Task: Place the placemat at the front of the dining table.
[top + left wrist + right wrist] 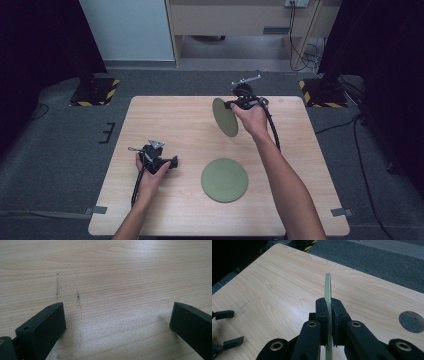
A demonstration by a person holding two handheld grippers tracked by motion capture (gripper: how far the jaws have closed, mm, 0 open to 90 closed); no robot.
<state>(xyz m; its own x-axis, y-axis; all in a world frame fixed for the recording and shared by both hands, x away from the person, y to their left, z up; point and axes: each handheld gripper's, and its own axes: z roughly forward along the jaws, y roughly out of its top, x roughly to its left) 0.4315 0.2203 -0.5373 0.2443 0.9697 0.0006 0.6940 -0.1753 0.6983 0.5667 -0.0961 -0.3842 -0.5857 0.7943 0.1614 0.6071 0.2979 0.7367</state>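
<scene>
We see a wooden table [165, 120] from the high view, with two green plates on it or over it. One plate [224, 179] lies flat near the table's 6 o'clock edge, a little toward 5 o'clock from the centre. The other, the held plate [225, 117], is tilted up on its edge above the table toward 12 o'clock, clear of the surface, well apart from the flat one.

Our right gripper [234, 104] sits at about 1 o'clock on the table, the right hand [252, 119] wrapped around it, its cable trailing down along the forearm. In the right gripper view the two black jaws are pressed onto the held plate [328, 290], one on each face, pinching it at the rim so we look straight along its thin pale edge. A round hole [411, 321] in the tabletop shows at 3 o'clock in that view, and the tips of the left gripper [227, 326] show at 8 o'clock.

Our left gripper [174, 162] rests at about 8 o'clock on the table, held by the left hand [151, 172], pointing toward the flat plate but apart from it. In the left gripper view its jaws stand spread wide with bare wood grain between them, a few dark scuff marks [58, 287] at 10 o'clock
</scene>
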